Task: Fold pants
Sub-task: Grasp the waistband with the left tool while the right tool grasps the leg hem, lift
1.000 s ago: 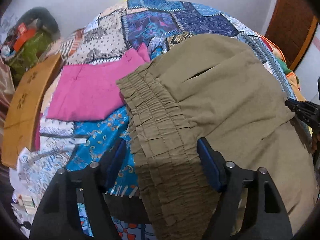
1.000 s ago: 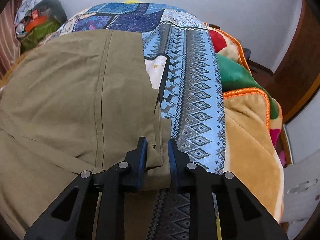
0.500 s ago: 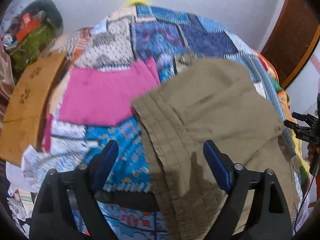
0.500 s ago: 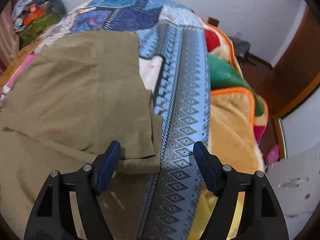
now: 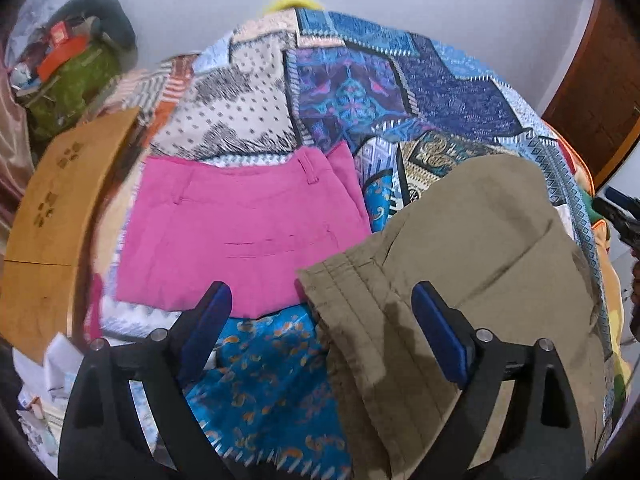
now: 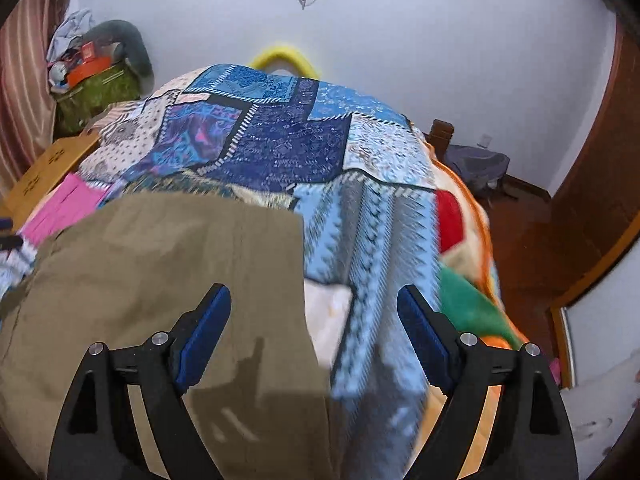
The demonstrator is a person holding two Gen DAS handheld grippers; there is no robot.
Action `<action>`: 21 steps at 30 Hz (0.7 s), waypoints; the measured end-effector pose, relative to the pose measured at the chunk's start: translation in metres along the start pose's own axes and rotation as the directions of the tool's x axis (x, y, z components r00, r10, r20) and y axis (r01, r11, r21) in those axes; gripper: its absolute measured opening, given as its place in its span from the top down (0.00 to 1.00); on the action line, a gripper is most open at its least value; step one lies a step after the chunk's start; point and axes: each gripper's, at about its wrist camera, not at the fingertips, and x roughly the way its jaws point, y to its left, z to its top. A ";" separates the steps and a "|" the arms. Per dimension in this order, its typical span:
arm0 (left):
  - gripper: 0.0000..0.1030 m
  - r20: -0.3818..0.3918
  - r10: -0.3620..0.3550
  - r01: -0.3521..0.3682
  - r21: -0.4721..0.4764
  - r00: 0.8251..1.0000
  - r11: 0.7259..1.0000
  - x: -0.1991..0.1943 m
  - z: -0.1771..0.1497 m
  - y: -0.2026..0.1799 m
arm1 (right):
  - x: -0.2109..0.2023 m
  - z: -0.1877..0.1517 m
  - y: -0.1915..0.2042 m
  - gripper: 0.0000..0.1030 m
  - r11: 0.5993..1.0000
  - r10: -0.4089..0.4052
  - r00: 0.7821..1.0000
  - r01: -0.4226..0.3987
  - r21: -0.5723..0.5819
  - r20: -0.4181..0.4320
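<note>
Bed (image 6: pixel 276 140) under a patchwork cover in blues, white and purple fills both views, white wall behind. Orange-edged blanket (image 6: pixel 468 288) with red and green patches lies along the bed's right side, blurred in the right wrist view. Wooden board (image 5: pixel 52 216) stands along the bed's left side, with a green bag (image 5: pixel 72 88) of clutter beyond it in the corner.

Olive pants (image 5: pixel 480 248) lie folded flat on the right part of the cover, waistband end toward the left wrist camera; in the right wrist view (image 6: pixel 168 272) their straight right edge runs down between the fingers. Pink pants (image 5: pixel 240 228) lie flat just left of them, folded; the two may touch at one corner, can't tell.

Left gripper (image 5: pixel 322 336): jaws wide apart and just been opening, above the cloth, nothing clamped. Blue pads (image 5: pixel 438 336) clear of the fabric; the waistband corner shows between them, below.

Right gripper (image 6: pixel 314 332): jaws also spread wide after just opening, holding nothing. Olive edge and blue cover visible in the gap, pads (image 6: pixel 204 336) off the cloth. Its tip also shows at the right edge of the left wrist view (image 5: pixel 620 216).
</note>
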 end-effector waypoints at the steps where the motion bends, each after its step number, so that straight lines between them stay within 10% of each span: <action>1: 0.11 -0.011 -0.006 0.006 -0.003 1.000 1.000 0.007 0.001 0.001 | 0.011 0.004 0.002 0.20 1.000 0.003 1.000 -0.003 0.007 -0.002; 10: 0.11 -0.048 -0.042 0.043 0.001 0.998 0.999 0.047 0.002 0.002 | 0.090 0.028 -0.001 0.35 0.994 0.055 0.998 -0.052 0.097 -0.037; 14: 0.32 -0.043 -0.098 0.098 -0.007 0.994 0.995 0.050 0.001 0.001 | 0.110 0.028 -0.002 0.46 0.987 0.091 0.995 -0.084 0.139 -0.044; 18: 0.45 -0.028 -0.094 0.094 -0.001 0.995 0.996 0.045 0.000 -0.006 | 0.109 0.030 0.011 0.85 0.988 0.103 0.994 -0.098 0.117 -0.036; 21: 0.50 0.000 -0.055 0.055 0.027 0.998 0.998 0.035 0.000 -0.013 | 0.105 0.032 0.022 0.90 0.999 0.034 0.999 -0.032 0.040 -0.039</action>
